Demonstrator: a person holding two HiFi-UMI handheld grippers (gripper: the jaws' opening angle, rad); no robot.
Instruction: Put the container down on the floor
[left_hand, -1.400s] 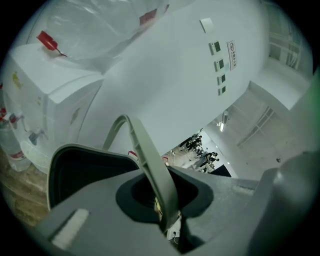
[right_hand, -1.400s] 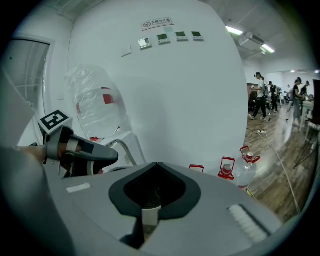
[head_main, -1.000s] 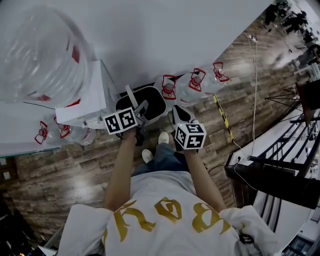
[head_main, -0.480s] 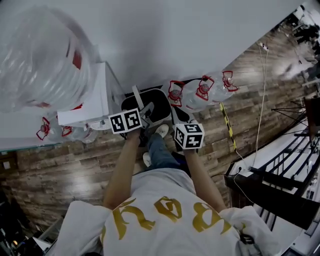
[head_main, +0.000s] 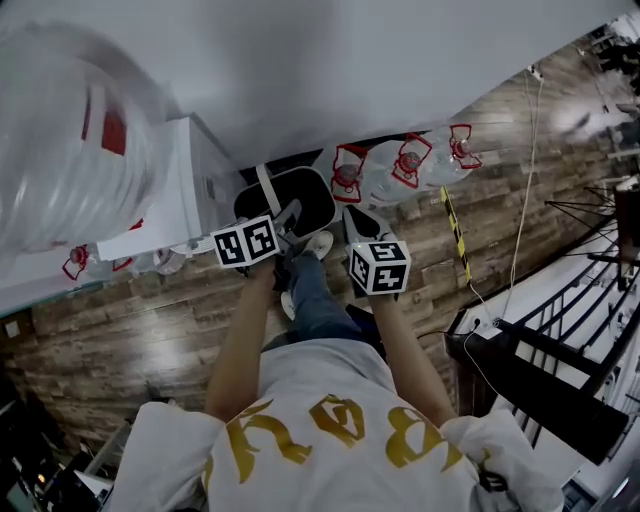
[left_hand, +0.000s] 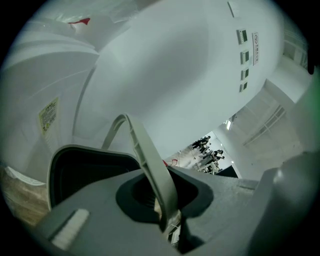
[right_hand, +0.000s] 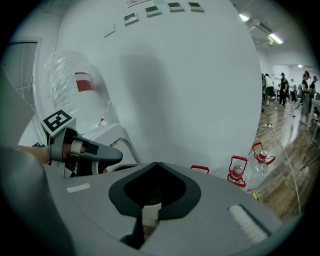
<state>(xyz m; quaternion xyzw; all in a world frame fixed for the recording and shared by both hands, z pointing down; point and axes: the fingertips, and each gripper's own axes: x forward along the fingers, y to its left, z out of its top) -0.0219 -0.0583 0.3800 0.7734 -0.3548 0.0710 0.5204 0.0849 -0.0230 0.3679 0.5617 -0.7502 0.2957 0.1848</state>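
One black container (head_main: 300, 197) low down by the white wall (head_main: 350, 60), over the wooden floor (head_main: 150, 330) and just beyond a pale shoe (head_main: 320, 243) — no telling whether its base touches the boards. Grey handle (left_hand: 142, 150) swung upright, pinched tight between the jaws of the left gripper (left_hand: 167, 200). Just right of the container, the right gripper (right_hand: 156, 197) — jaws pressed together, holding nothing. Further right along the wall, several clear water bottles (head_main: 395, 170) with red carry loops. To the left, a white cabinet (head_main: 165, 215) with a big clear jug (head_main: 60, 150) on top.
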